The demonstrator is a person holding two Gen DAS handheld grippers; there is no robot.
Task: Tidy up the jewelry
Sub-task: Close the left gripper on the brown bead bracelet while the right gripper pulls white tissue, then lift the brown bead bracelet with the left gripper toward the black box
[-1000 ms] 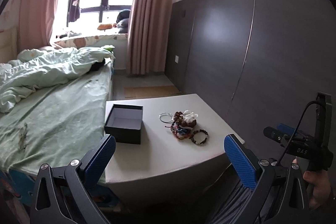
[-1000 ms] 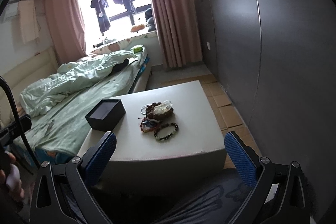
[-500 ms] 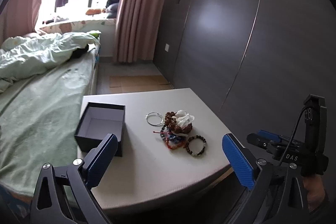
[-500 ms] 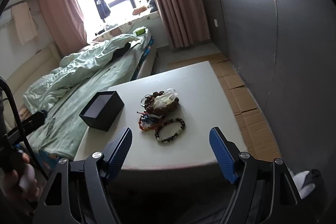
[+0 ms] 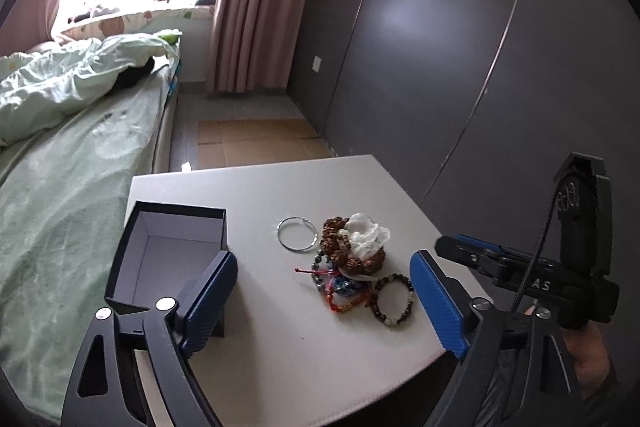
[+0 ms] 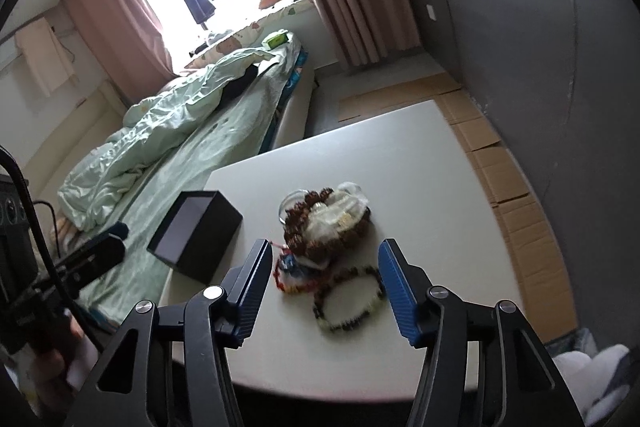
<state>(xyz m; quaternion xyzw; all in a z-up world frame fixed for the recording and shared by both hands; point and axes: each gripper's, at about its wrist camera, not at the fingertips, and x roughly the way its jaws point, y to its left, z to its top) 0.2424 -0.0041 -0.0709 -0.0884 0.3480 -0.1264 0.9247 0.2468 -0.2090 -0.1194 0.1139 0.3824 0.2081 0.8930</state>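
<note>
A heap of jewelry lies on a white table point(image 5: 280, 195): a brown bead bracelet with white tissue point(image 5: 356, 243), a silver hoop point(image 5: 297, 234), colourful cords point(image 5: 340, 287) and a dark bead bracelet point(image 5: 392, 299). An open dark box point(image 5: 168, 251) stands left of it. My left gripper point(image 5: 324, 303) is open and empty, above the table's near side. My right gripper point(image 6: 324, 287) is open and empty, just short of the dark bead bracelet point(image 6: 348, 303); the brown bead pile point(image 6: 324, 223) and the box point(image 6: 196, 231) lie beyond.
A bed with green bedding point(image 5: 60, 131) runs along the table's left side. A dark grey wall panel point(image 5: 460, 67) stands to the right. Cardboard point(image 6: 508, 179) covers the floor beside the table. The right gripper shows in the left wrist view point(image 5: 520, 267).
Both grippers have moved forward and down towards the table. The right gripper's fingers have narrowed their gap and now frame the dark bead bracelet. The jewelry has not moved.
</note>
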